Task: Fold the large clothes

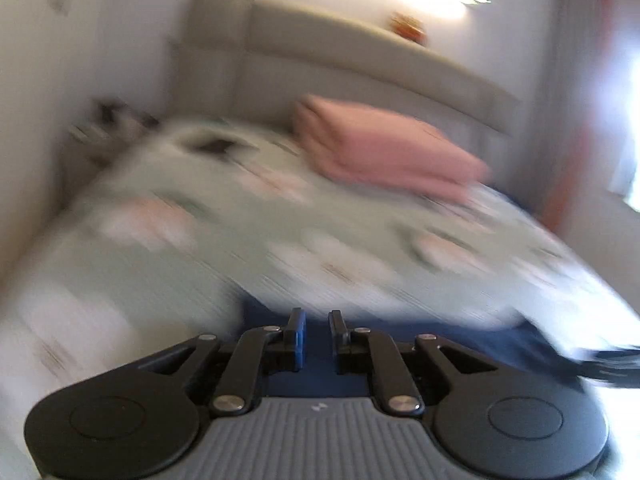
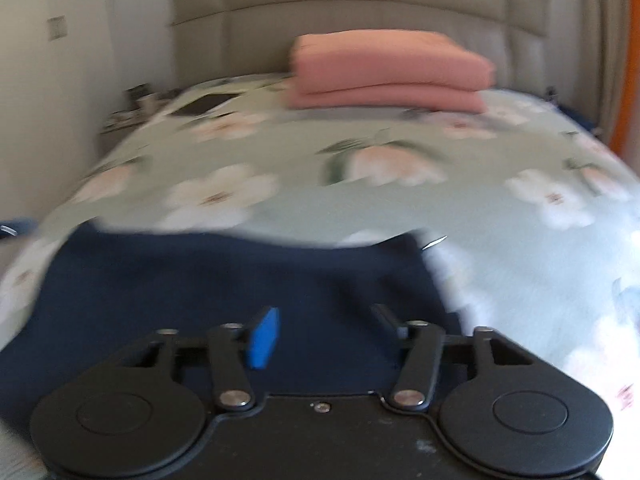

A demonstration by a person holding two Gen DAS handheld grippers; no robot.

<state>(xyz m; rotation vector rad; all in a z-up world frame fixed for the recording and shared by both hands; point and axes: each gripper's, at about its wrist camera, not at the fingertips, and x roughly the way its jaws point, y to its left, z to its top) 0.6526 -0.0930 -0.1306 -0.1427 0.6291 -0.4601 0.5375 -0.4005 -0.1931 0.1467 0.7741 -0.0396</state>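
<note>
A dark navy garment point(image 2: 224, 288) lies on the near end of a bed with a pale green floral cover point(image 2: 360, 184). In the right wrist view my right gripper point(image 2: 324, 320) hovers over the garment with its fingers wide apart and nothing between them. In the left wrist view, which is motion-blurred, my left gripper point(image 1: 317, 336) sits over the navy garment point(image 1: 460, 344) with a narrow gap between its fingers; no cloth shows in the gap.
A folded pink blanket point(image 2: 388, 68) lies at the head of the bed against a beige padded headboard point(image 2: 360, 4). A cluttered nightstand point(image 2: 132, 108) stands at the left by the wall. Curtains point(image 1: 576, 92) hang at the right.
</note>
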